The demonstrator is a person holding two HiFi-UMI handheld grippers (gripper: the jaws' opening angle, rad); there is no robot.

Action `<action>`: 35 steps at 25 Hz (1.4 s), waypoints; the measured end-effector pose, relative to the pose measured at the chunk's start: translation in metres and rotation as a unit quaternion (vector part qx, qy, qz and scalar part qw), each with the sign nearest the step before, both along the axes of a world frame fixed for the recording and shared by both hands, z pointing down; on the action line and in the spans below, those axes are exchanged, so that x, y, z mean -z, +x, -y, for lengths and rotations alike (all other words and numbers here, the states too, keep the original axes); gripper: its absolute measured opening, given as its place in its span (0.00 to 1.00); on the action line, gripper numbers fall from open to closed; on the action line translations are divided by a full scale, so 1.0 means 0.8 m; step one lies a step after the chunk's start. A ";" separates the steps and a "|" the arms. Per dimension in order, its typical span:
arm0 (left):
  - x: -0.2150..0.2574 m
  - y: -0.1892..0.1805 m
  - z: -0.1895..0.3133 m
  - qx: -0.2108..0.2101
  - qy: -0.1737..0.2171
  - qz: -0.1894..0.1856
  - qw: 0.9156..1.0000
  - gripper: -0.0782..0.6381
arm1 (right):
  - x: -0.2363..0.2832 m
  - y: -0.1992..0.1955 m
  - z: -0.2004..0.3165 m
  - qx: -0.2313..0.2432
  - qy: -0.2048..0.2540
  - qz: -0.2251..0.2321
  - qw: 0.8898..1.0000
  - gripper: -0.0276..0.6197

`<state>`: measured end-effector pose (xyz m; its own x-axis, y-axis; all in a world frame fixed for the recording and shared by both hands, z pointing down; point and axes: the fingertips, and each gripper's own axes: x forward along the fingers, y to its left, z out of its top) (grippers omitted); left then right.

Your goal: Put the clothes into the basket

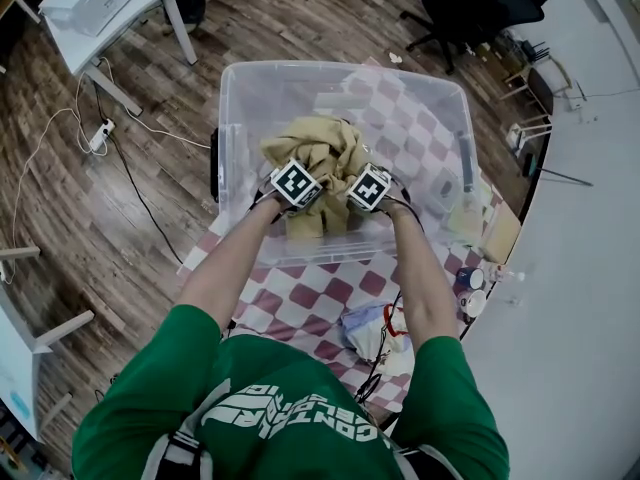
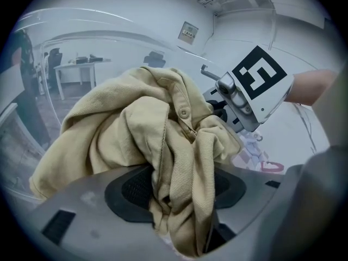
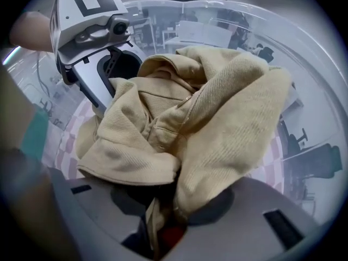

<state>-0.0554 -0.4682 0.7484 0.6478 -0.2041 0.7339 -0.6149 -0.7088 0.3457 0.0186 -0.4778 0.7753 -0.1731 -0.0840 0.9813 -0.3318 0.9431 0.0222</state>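
Seen from the head camera, a clear plastic storage bin (image 1: 236, 88) stood at 12 o'clock from the person, on a pink-and-white checked cloth (image 1: 300, 298) spread over the table. A beige ribbed shirt (image 1: 322, 153) with small buttons was bunched up inside the bin, towards the wall at its 6 o'clock side. Whether it touched the bin's bottom was hard to judge through the folds.

The left gripper (image 2: 179, 203) was clenched on the shirt. A thick twist of fabric ran down between its dark pads, at the bundle's 8 o'clock in the head view. The right gripper (image 3: 163, 213) was clamped on it too, with a fold pinched deep in its jaws at the bundle's 4 o'clock. The two marker cubes sat just beside each other over the bin's near wall, and both grippers pointed down into it.

A pale heap of cloth (image 1: 368, 326) lay on the checked cloth at 5 o'clock of the bin. A black office chair (image 1: 470, 13) stood at 1 o'clock on the wooden floor, and a white table (image 1: 100, 8) at 11 o'clock.
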 end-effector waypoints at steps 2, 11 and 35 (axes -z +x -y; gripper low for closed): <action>-0.002 -0.003 -0.002 0.001 -0.001 0.013 1.000 0.45 | 0.000 0.001 -0.002 -0.001 0.004 -0.001 1.000 0.27; -0.010 -0.026 -0.010 -0.002 0.009 0.093 0.996 0.49 | 0.016 0.010 -0.017 0.006 0.002 -0.013 1.000 0.41; 0.169 -0.035 -0.017 0.090 0.162 0.103 0.977 0.50 | 0.247 0.014 -0.007 -0.009 0.248 0.107 0.963 0.38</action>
